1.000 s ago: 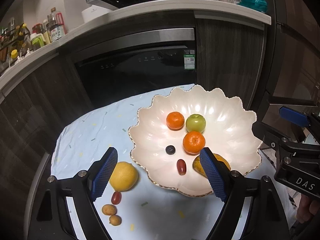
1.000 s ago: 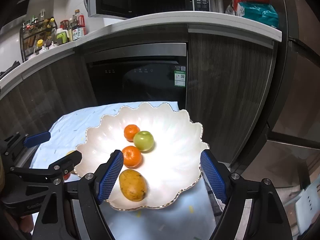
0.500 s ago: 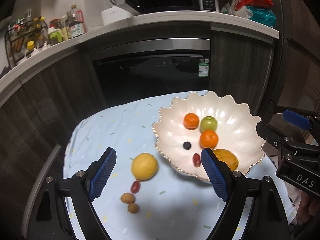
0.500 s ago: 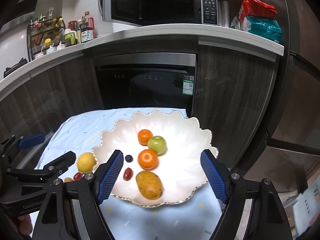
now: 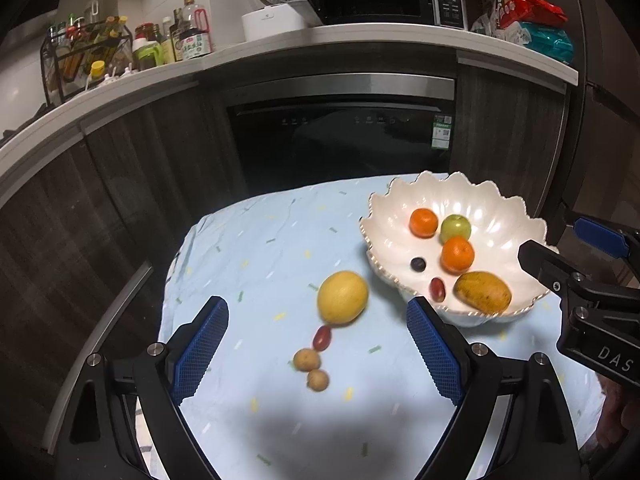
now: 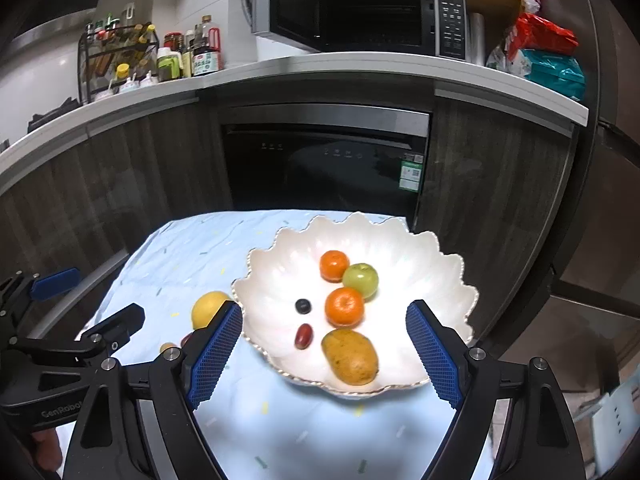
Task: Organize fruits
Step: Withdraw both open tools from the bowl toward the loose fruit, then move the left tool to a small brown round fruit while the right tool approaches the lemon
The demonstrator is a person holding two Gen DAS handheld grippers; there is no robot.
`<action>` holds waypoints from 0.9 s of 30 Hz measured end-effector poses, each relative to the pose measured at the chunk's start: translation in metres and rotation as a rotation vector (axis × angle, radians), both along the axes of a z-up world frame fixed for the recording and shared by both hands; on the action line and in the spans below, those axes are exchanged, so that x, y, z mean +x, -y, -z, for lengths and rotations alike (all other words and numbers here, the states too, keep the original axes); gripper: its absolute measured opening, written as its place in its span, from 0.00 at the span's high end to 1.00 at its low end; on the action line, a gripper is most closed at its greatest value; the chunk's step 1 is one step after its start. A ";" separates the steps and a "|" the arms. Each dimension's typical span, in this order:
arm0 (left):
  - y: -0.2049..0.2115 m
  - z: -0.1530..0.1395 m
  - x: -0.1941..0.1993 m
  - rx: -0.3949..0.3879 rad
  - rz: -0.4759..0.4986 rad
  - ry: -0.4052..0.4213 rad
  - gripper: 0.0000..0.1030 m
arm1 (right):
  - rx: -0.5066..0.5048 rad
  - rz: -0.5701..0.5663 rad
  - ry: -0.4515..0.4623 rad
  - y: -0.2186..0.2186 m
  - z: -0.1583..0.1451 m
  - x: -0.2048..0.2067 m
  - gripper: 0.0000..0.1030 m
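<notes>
- Nearest the camera, the left gripper (image 5: 316, 344) hangs over the near edge of the cloth-covered surface (image 5: 248, 248), jaws opening with nothing between them; the right gripper (image 6: 324, 348) hangs beside it, jaws likewise opening and empty.
- Just beyond the left gripper, four fruits lie loose in a short line on the surface: two small brown fruits (image 5: 312, 368), then a red grape (image 5: 322, 338), then a yellow lemon (image 5: 342, 297).
- That line runs away from the near edge, almost straight ahead of the left gripper, which is judged the nearer hand for them; the lemon's long axis cannot be told through the blur.
- Farther, toward the right edge, a white scalloped bowl (image 6: 424, 256) holds a mango (image 6: 350, 356), its long axis slanting toward the near right, plus a second grape (image 6: 303, 336), a blueberry (image 6: 303, 306), two tangerines (image 6: 344, 307) and a green apple (image 6: 361, 279).
</notes>
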State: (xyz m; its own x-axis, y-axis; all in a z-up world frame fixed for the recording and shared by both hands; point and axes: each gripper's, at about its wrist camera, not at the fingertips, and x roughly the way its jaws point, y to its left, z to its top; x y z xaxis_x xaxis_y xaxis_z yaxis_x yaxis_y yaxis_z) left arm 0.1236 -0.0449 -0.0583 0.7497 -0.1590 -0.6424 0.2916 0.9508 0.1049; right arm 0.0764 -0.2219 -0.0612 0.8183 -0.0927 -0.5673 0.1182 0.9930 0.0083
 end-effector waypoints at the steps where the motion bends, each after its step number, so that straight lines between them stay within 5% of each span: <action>1: -0.002 0.002 -0.002 0.001 -0.001 -0.002 0.11 | -0.001 -0.006 -0.002 -0.003 0.002 -0.001 0.18; 27: -0.023 0.072 -0.007 0.033 -0.030 -0.057 0.20 | -0.065 -0.248 -0.045 -0.054 0.051 0.003 0.18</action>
State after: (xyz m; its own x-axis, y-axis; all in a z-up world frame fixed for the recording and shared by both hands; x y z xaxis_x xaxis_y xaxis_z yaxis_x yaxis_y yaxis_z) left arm 0.1171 -0.0223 -0.1306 0.7156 -0.1154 -0.6889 0.2699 0.9554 0.1203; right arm 0.0791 -0.1682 -0.1126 0.7947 0.0703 -0.6030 -0.1303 0.9899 -0.0563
